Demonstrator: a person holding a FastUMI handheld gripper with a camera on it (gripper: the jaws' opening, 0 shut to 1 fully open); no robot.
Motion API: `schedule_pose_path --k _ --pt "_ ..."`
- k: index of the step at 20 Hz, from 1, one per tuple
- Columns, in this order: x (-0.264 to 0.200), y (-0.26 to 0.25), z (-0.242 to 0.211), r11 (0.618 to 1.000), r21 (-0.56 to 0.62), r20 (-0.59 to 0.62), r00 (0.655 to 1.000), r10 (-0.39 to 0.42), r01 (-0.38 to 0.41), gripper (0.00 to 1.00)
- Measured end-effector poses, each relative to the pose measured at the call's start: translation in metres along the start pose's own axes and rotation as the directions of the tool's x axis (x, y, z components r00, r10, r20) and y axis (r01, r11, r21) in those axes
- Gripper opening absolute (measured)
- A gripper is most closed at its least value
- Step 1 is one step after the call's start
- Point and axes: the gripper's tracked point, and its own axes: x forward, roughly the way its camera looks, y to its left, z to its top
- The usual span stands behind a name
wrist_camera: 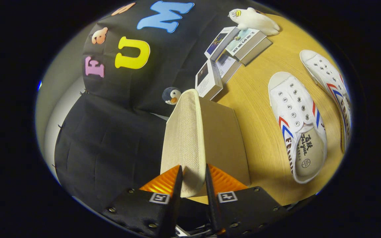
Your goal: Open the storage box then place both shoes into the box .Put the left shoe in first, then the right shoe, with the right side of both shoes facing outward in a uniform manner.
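While the view is rolled hard to one side, so that the wooden surface runs up and away like a slope, the gripper reaches forward with its jaws drawn narrow on the lid of the storage box. Both fingers press on the lid's woven, cream fabric edge, one on each face of it, and the lid stands up edge-on, running away from the fingertips. Just beside the lid, on its far face, is the tan wall of the box, whose lower part sits on the wood.

Beyond the box and well apart from the jaws, the two shoes lie on the surface. The nearer white canvas shoe lies with its opening toward the gripper and its toe pointing away, red and blue stripes on its side. The farther white shoe lies past it, roughly parallel, and the two are not touching.

Farther off, near the booth's black wall, a cluster of small boxes and books lies partly stacked, and a white plush toy rests just beyond them. A small penguin toy peeks out right at the far end of the lid, against the wall.
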Motion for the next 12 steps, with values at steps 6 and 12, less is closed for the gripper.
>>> schedule_pose_path --k 6,12 --pt "-0.01 0.021 -0.008 0.996 -0.049 -0.046 0.997 0.066 -0.069 0.05" --pt "-0.018 0.07 0.002 0.989 -0.06 -0.037 0.99 0.136 -0.138 0.04"
